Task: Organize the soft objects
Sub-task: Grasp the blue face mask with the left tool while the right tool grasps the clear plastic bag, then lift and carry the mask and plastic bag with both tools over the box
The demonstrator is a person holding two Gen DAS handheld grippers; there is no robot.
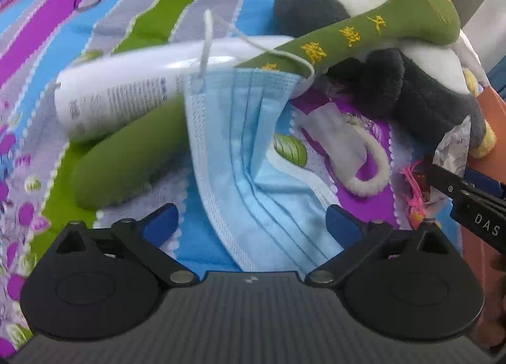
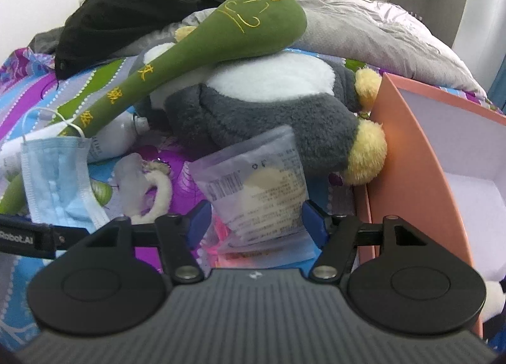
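A blue face mask (image 1: pixel 253 155) lies on the striped bedspread (image 1: pixel 95 32), draped over a white tube (image 1: pixel 126 92) and a long green plush stick (image 1: pixel 363 32). My left gripper (image 1: pixel 251 221) hovers just over the mask's near end, open wide, one finger on each side. The stick's head rests on a grey and white penguin plush (image 2: pixel 268 104). My right gripper (image 2: pixel 256 225) is open, and a clear plastic packet (image 2: pixel 262 180) stands between its pads, leaning against the penguin. I see no firm pinch on it.
A pink box (image 2: pixel 427 149) with a white inside stands open to the right of the penguin. A white fluffy loop (image 1: pixel 363 168) in a wrapper lies beside the mask. Black clothing (image 2: pixel 142 0) and a grey quilt (image 2: pixel 363 32) are piled behind.
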